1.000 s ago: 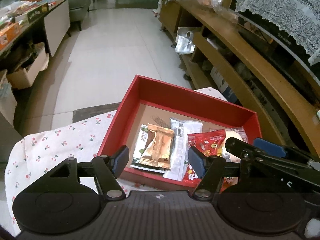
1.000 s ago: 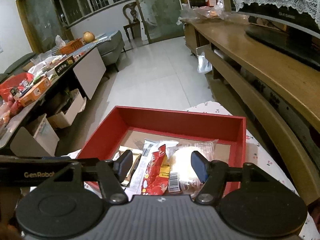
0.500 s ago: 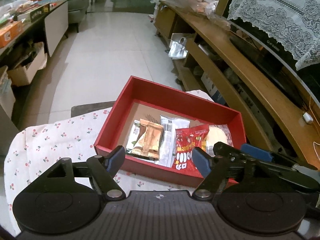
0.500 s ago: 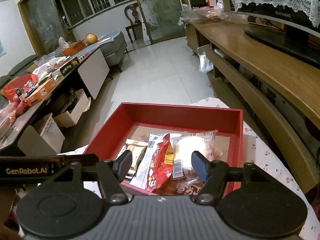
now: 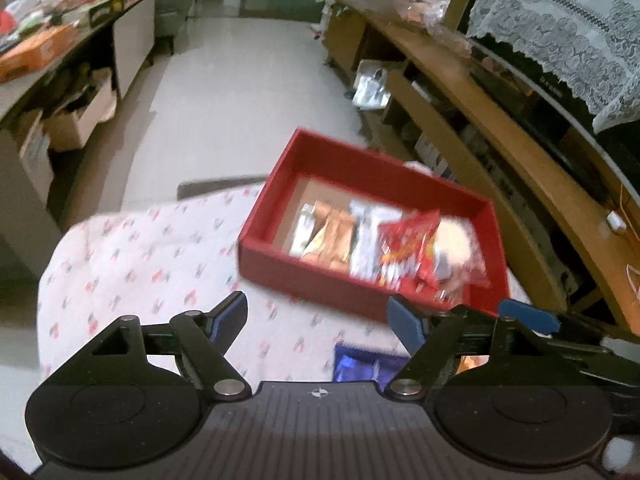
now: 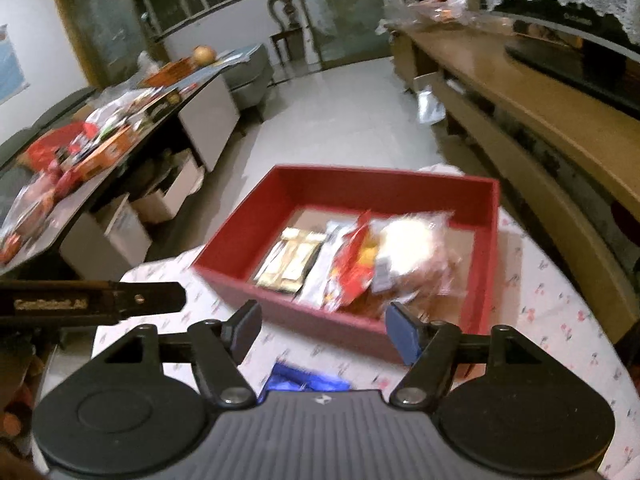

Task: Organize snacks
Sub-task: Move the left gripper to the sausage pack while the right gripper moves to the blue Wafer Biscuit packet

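Both hand-held grippers have drawn back from the red box (image 5: 360,284), which now lies farther ahead, and a blue packet (image 6: 304,378) has come into view on the cherry-print cloth (image 5: 140,256) of the desk. Left hand-held gripper (image 5: 318,322): jaws wide, just been opening, nothing between them. Right hand-held gripper (image 6: 322,332): likewise wide, just been opening, empty. Snacks lie side by side along the box's near wall: tan wrappers (image 5: 332,236), a silver-white pack (image 5: 362,240), a red bag (image 5: 408,244) and a pale bun in clear wrap (image 6: 416,248); motion blur hides the print.
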A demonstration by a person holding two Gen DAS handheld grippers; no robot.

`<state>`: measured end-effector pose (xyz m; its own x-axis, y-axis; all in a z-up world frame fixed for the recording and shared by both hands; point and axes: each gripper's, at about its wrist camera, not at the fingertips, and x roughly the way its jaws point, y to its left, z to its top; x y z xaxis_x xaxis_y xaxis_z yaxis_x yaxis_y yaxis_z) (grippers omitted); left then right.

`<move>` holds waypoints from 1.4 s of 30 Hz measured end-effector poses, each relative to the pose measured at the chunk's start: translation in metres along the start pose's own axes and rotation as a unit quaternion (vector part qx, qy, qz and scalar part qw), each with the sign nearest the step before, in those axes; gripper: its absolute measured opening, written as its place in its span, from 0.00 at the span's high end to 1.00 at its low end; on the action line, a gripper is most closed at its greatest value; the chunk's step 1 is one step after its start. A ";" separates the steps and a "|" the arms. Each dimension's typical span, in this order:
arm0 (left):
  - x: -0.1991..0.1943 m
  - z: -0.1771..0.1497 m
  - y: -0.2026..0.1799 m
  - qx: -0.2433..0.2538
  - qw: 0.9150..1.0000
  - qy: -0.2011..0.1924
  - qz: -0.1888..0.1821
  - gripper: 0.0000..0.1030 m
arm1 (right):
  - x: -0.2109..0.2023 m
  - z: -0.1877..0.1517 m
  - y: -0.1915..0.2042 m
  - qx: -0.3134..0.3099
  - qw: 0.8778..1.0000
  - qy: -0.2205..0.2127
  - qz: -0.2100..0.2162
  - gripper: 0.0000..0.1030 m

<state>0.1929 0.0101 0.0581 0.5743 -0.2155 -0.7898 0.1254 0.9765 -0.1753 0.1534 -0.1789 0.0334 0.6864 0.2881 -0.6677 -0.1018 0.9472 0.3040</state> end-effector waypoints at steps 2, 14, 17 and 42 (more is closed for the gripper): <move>-0.003 -0.013 0.009 -0.008 1.000 0.013 0.005 0.20 | -0.002 -0.008 0.009 -0.011 1.000 0.010 0.006 0.23; 0.010 -0.088 0.053 -0.046 0.991 0.107 0.068 0.18 | 0.005 -0.051 0.035 -0.037 0.996 0.077 0.029 0.22; 0.014 -0.092 0.061 -0.056 0.989 0.117 0.075 0.17 | 0.007 -0.057 0.038 -0.042 0.995 0.090 0.032 0.23; 0.021 -0.106 0.043 -0.017 0.988 0.136 0.073 0.40 | 0.065 -0.059 0.026 0.047 0.986 0.161 0.010 0.18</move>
<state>0.1246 0.0473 -0.0284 0.3451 -0.0687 -0.9361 0.0269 0.9976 -0.0633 0.1531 -0.1270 -0.0420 0.4188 0.3508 -0.8376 -0.0357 0.9280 0.3708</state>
